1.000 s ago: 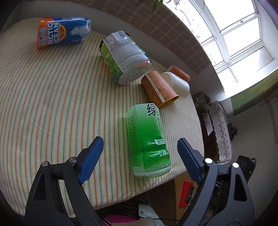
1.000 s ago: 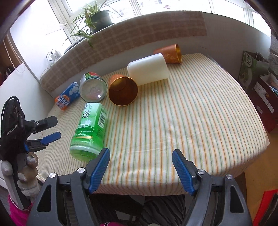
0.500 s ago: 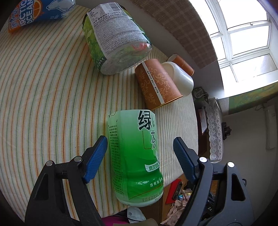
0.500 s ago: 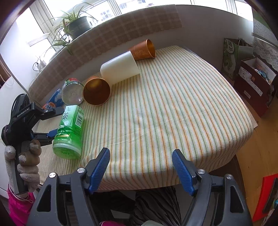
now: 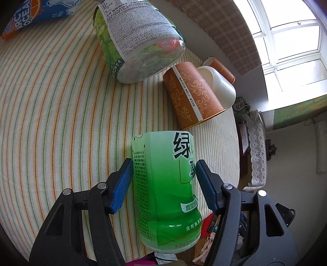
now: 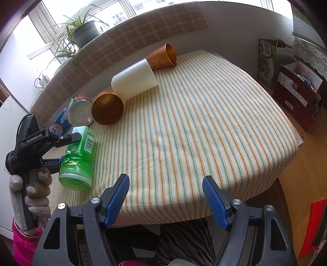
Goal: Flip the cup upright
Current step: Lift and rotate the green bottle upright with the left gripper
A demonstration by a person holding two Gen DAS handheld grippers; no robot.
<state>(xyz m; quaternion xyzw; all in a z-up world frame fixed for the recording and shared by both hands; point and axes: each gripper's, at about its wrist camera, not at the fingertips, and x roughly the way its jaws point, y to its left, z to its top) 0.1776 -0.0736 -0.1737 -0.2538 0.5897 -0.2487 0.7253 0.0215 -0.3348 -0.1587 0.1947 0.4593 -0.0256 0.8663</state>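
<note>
A green tea-label cup (image 5: 165,184) lies on its side near the table's front edge, also in the right wrist view (image 6: 78,157). My left gripper (image 5: 163,169) is closed around it, both blue pads touching its sides. A brown patterned cup (image 5: 192,96) lies on its side behind it, with a white cup (image 5: 220,86) and another brown cup (image 6: 163,56) beyond. My right gripper (image 6: 165,188) is open and empty over the table's front edge.
A clear bottle-cut cup with a printed label (image 5: 139,41) and a blue-orange Arctic Ocean cup (image 5: 38,14) lie at the back left. The striped tablecloth (image 6: 204,122) drops off at the front and right. Bags and boxes (image 6: 296,81) stand on the floor to the right.
My left gripper moved forward over the green cup and its jaws closed onto the cup's sides. My right gripper drew back a little and stayed open.
</note>
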